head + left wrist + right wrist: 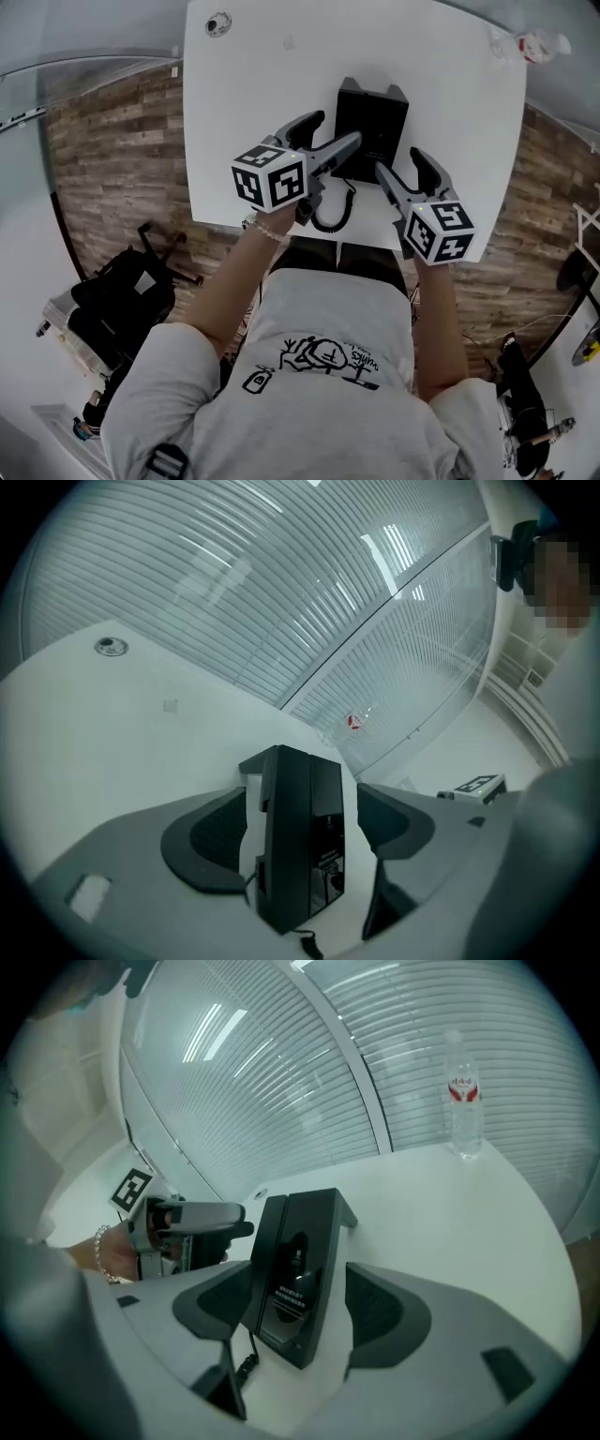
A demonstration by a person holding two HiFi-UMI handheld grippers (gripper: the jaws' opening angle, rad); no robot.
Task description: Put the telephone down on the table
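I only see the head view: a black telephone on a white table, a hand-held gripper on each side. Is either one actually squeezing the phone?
Observer: No. In the left gripper view, the left hand-held gripper has its jaws apart, with white table showing on both sides of the telephone.
Operator: And the right one?
Observer: The right hand-held gripper is open too, with a gap beside the telephone.
Operator: That thing at the far corner?
Observer: A clear bottle with a red label, standing upright.
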